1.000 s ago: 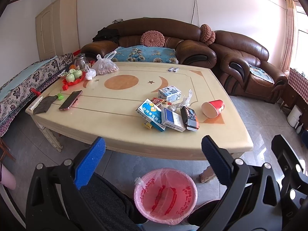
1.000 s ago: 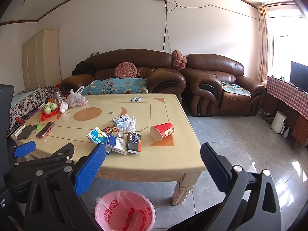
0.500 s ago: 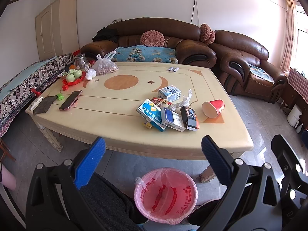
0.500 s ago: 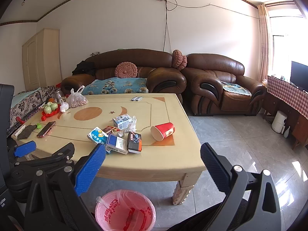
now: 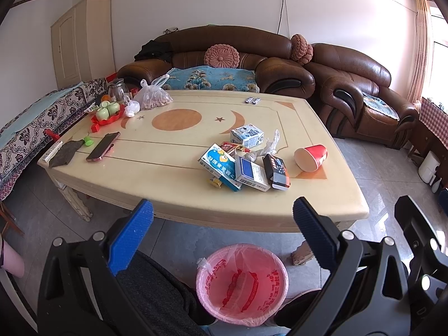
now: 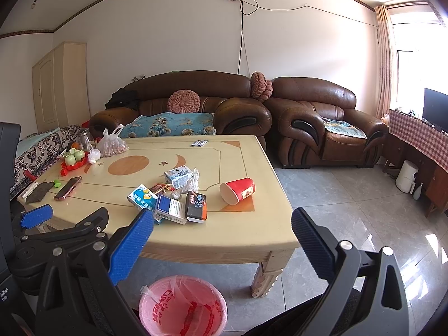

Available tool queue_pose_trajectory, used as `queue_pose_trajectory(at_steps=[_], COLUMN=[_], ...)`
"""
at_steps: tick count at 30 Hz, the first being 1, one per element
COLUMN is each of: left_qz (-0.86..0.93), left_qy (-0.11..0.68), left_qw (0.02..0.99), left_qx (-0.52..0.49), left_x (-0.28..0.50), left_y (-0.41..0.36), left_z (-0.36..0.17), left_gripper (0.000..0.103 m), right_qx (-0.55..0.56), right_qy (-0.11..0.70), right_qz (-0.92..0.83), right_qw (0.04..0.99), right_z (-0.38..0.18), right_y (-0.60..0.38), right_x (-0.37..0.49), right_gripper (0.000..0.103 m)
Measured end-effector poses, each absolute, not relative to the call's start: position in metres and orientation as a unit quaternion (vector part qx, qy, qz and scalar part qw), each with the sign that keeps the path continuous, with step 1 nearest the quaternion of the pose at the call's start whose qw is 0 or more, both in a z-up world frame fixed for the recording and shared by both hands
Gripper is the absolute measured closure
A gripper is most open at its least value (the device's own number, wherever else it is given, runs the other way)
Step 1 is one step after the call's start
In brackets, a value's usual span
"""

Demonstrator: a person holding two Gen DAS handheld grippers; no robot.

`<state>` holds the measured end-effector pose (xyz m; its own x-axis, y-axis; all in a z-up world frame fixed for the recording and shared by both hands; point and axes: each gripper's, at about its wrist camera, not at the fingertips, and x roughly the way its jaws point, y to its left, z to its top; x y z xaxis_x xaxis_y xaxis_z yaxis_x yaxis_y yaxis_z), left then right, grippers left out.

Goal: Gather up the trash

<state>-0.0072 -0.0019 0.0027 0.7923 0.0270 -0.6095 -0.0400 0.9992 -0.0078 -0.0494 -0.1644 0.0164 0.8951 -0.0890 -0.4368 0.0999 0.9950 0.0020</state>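
The left gripper (image 5: 222,225) is wide open, with a big gap between its two blue fingers (image 5: 131,236). It holds nothing. The right gripper (image 6: 222,238) is wide open too, and its blue fingers (image 6: 310,240) hold nothing. Both grippers point forward and a bit down. They sit side by side and do not touch. In the right wrist view, the left gripper shows just to the left, with one blue finger tip (image 6: 36,218) sticking out. A dark trouser leg (image 5: 151,288) of the person sits under the left gripper.
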Motion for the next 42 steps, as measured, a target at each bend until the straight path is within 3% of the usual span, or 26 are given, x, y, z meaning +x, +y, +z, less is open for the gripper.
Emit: queue_pose_trajectory(at_steps=[18,33,42], left_qz=[0.011,0.0,-0.012], left_qy=[0.334,0.407,0.445], left_qw=[0.942,0.912,0.894], left_qx=[-0.002,-0.045,-0.055], left_x=[-0.002,0.057,0.104], left_y=[0.004,0.046,0.05], left_z=[-0.004,-0.038,-0.062], left_gripper=[0.005,0.005,0.005], right_qx=[0.016,0.0,-0.068], right_qy=[0.238,0.266,0.231], right_qz=[-0.04,-0.062,-0.088], right_qw=[0.97,0.962,0.967], right_z=[0.013,-0.021,-0.043], right_y=[-0.165,-0.196,-0.194], right_x=[-0.042,0.021,0.056], right_gripper=[0.006,0.007,0.007])
